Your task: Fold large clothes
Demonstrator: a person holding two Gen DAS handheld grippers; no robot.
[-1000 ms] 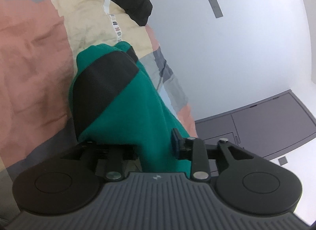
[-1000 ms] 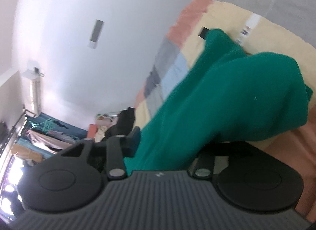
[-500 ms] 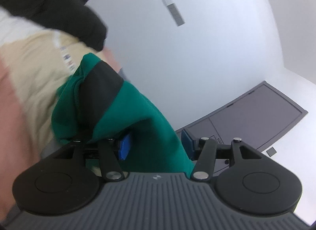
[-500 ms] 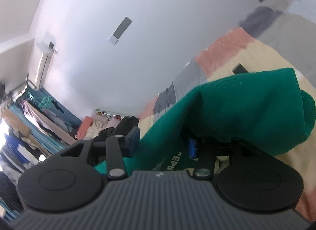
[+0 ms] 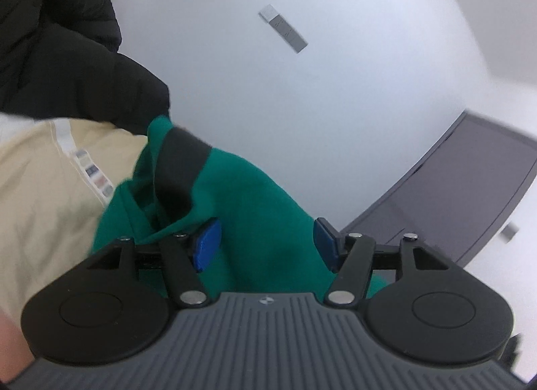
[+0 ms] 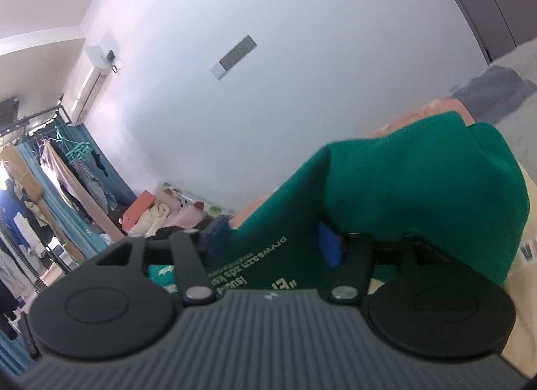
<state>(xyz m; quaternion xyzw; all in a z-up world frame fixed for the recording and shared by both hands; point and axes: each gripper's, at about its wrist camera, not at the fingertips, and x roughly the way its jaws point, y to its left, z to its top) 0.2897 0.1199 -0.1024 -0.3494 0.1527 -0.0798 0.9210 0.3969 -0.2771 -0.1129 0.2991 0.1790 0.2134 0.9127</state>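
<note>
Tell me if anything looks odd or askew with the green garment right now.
The green garment sits bunched, not flat, on the patchwork bedspread, its black band crumpled. It drapes loosely through both the left claw and the right claw, whose jaws have just been opening and stand apart. Nothing looks damaged.

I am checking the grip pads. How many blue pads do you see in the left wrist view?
2. One blue pad is left of the green garment, the other pad is right of it.
</note>
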